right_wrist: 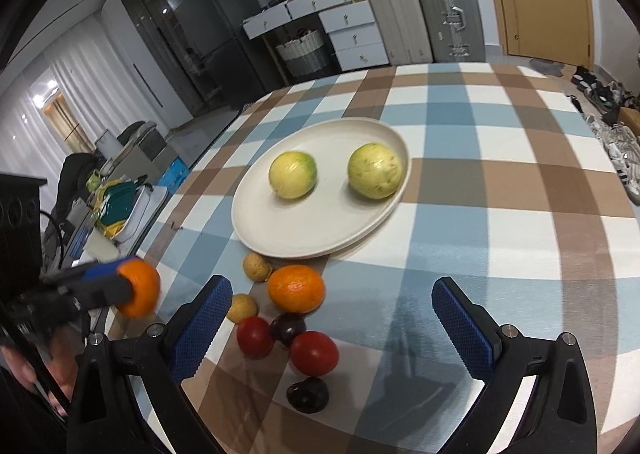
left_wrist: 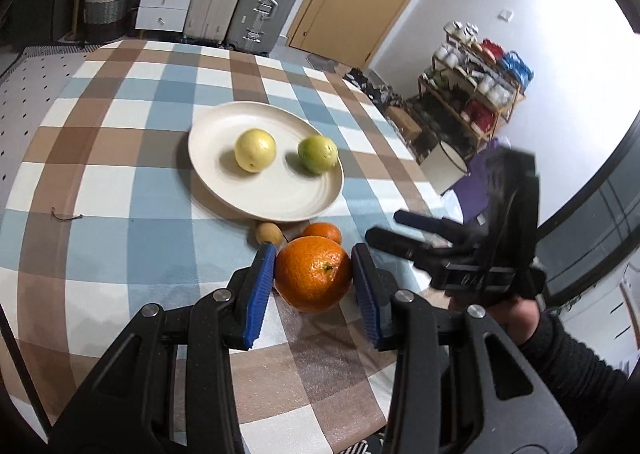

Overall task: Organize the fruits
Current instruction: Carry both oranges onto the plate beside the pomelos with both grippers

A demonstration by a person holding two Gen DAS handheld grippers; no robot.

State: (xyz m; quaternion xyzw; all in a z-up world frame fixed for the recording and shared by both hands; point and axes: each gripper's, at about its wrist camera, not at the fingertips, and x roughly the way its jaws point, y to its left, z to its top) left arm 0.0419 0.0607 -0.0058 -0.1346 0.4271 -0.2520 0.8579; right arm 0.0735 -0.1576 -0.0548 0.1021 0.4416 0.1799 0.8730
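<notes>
Left gripper (left_wrist: 314, 274) pinching orange (left_wrist: 313, 273) above table (left_wrist: 120, 182). Right gripper (right_wrist: 332, 318) spread wide over tomatoes (right_wrist: 314, 352), near plate (right_wrist: 304, 238) bearing two guavas (right_wrist: 293, 175).

Table (right_wrist: 500, 182), covered by a checked cloth of blue, brown and white squares. Directly on it:
- one cream plate (right_wrist: 280, 230), mid-table;
- one orange (right_wrist: 296, 288), just beside the plate's near rim;
- two small tan fruits (right_wrist: 257, 266), near the orange;
- two red fruits (right_wrist: 314, 353);
- two dark purple fruits (right_wrist: 307, 394), among the red ones.
</notes>
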